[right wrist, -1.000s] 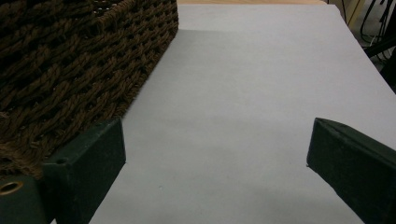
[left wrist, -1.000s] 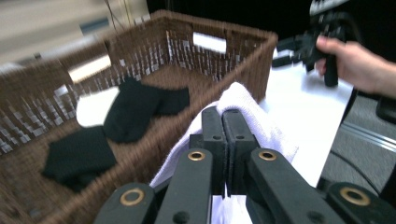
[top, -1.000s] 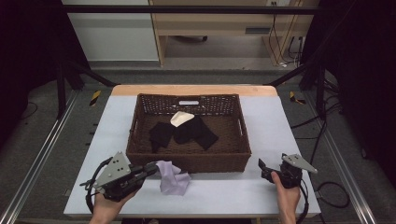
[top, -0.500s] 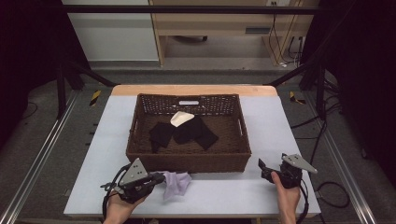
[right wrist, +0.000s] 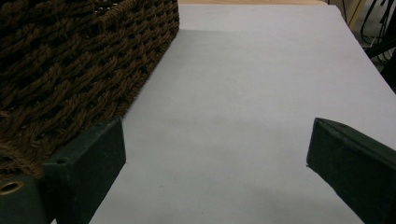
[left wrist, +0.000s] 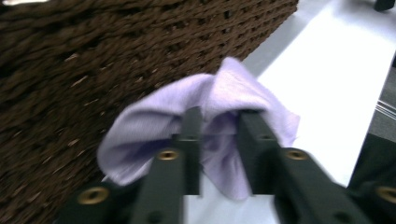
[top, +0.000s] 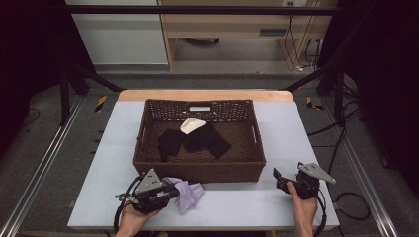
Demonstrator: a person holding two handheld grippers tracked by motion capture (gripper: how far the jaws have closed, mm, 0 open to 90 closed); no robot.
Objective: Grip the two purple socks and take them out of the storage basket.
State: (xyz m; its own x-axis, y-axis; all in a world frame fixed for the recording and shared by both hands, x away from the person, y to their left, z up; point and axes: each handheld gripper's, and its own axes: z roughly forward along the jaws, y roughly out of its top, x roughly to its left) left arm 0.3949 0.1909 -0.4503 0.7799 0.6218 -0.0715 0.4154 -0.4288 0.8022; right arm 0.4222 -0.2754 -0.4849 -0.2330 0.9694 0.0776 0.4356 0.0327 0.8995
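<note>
Left gripper (top: 170, 190) shifted rightward along the table (top: 237, 207) front since a second ago, now just before the basket (top: 200, 170) near wall; right gripper (top: 277, 178) unchanged at the front right corner. Left fingers (left wrist: 191, 126) closed narrow on a lilac cloth (left wrist: 154, 135), fabric bunched between and around them. Cloth lying on the table, touching or just beside the basket's front wall. Right fingers (right wrist: 93, 144) spread wide, holding nothing, close to the basket's right end. Inside the basket: black cloths (top: 197, 140) and one cream piece (top: 191, 125) toward the back. Left hand (top: 129, 222) and right hand (top: 302, 210) gripping the handles.
</note>
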